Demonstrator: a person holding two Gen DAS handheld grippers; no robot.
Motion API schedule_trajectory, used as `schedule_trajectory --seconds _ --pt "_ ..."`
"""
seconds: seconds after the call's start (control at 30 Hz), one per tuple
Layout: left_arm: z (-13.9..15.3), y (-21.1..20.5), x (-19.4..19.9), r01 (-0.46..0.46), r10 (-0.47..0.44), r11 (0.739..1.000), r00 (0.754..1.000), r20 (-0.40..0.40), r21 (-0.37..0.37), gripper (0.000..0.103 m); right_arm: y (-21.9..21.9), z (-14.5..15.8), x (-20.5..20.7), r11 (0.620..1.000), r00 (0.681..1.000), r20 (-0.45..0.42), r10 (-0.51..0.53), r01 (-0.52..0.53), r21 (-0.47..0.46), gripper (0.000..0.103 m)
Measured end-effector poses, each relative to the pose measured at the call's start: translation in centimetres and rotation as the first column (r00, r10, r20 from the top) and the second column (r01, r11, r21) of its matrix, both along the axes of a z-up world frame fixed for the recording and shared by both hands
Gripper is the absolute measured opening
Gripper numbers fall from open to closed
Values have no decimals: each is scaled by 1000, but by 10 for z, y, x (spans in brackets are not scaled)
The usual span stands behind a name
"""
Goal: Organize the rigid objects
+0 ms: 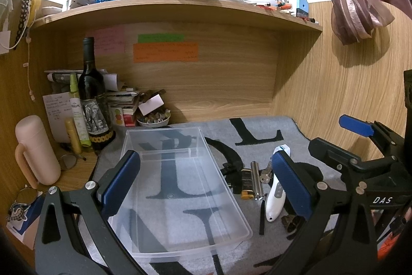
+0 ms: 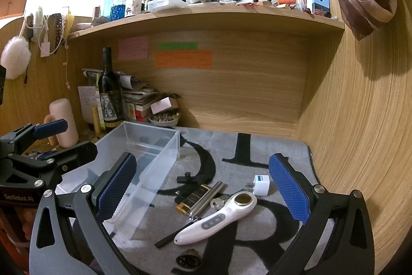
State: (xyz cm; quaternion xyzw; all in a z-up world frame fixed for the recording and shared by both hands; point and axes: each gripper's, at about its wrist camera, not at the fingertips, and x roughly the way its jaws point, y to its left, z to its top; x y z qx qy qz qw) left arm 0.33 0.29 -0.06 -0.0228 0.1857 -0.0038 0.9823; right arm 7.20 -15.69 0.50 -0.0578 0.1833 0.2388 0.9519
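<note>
An empty clear plastic box (image 1: pixel 233 200) with a divider lies on the grey lettered mat (image 1: pixel 260 146). My left gripper (image 1: pixel 206 182) is open above the box, holding nothing. To the right of the box (image 2: pixel 152 128) lie a white handheld device (image 2: pixel 219 218), a metal cylinder (image 2: pixel 207 197), a black-and-gold lighter-like item (image 2: pixel 191 199), a key (image 2: pixel 219 201), a white plug adapter (image 2: pixel 258 184), a black clip (image 2: pixel 189 178), a black strip (image 2: pixel 175 235) and a brown round piece (image 2: pixel 189 259). Above this cluster my right gripper (image 2: pixel 203 187) hovers open and empty.
A wine bottle (image 1: pixel 91 94), a pink handled flask (image 1: pixel 36 151), stacked papers and a small bowl (image 1: pixel 153 121) crowd the back left corner. Wooden walls close off the back and right. A cluttered shelf (image 1: pixel 180 7) hangs overhead. The left gripper (image 2: pixel 64 138) shows beside the box.
</note>
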Motion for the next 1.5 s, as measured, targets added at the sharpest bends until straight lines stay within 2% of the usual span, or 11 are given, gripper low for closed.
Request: schedule_trajectory --seconds 0.43,0.5,0.53,0.77,0.8,0.87,1.0,1.07,1.33,1.4,1.5 --pt "-6 6 8 19 -19 1000 999 -27 -3 103 5 -8 7 1000 1000 -10 -4 4 -12 103" --pt "-6 12 9 14 -14 1000 999 -38 -5 97 6 -8 8 1000 1000 -5 -8 8 -17 102" --pt "-7 15 11 6 -6 1000 999 -47 -4 91 6 -9 9 1000 1000 -3 -11 11 -20 102" --pt "-10 46 20 -52 51 999 993 -111 -11 83 0 -12 22 1000 999 -29 -21 21 -6 101" --pt "-11 53 21 -63 61 998 991 -122 -13 82 -1 -12 24 1000 999 -33 -26 25 -8 99" --pt "-12 67 24 -82 79 996 985 -150 -18 76 -1 -13 30 999 998 -50 -28 27 -20 87" --pt "-18 92 32 -123 119 992 968 -221 -6 67 0 -17 38 998 997 -70 -35 32 -47 83" --pt "-24 103 37 -129 123 992 957 -262 -5 60 1 -20 44 997 996 -79 -39 33 -69 78" --pt "-53 129 56 -110 79 993 900 -430 -48 40 -7 -39 70 993 983 -166 -74 56 -108 63" --pt "-59 131 59 -103 64 993 886 -459 -62 38 -10 -43 76 991 978 -192 -83 62 -117 60" --pt "-67 133 62 -92 42 993 870 -492 -78 30 -10 -50 84 988 970 -223 -99 70 -137 55"
